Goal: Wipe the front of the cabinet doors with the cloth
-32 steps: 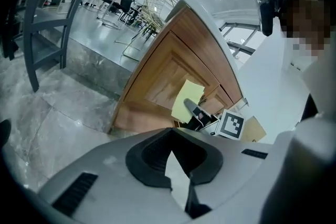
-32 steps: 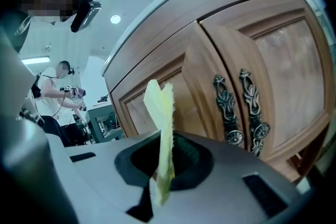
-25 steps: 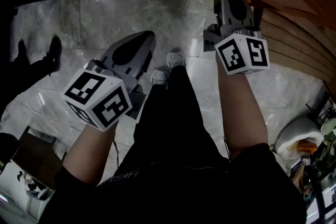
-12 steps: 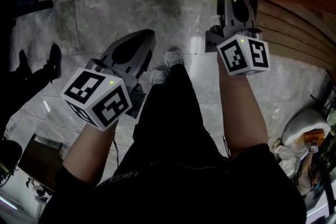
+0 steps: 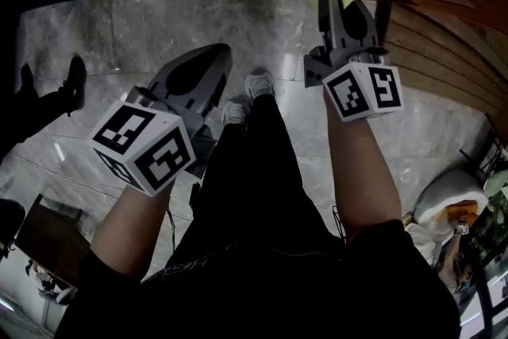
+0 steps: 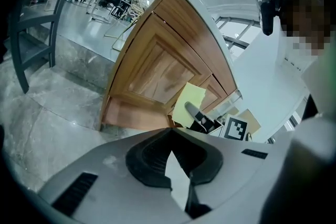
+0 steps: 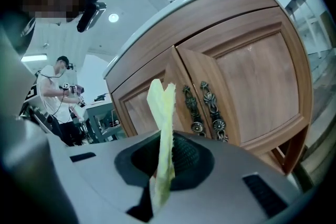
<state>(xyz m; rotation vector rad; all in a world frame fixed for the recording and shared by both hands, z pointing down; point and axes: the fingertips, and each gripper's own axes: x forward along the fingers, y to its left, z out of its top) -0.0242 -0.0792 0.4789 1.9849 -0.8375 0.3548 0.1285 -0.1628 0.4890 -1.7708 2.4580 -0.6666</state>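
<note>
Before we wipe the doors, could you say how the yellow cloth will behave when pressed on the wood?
Probably floppy: the cloth is a thin folded sheet pinched in the right gripper. Likely light, so it should flatten against the cabinet door, perhaps bunching.

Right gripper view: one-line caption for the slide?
Right gripper shut on yellow cloth, facing wooden cabinet doors with ornate handles.

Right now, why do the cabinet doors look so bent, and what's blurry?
Both gripper views: wide-angle lens bows the cabinet doors, corners go black. Right gripper view: the cloth near the lens is soft. Head view: dim, dark clothing loses detail.
</note>
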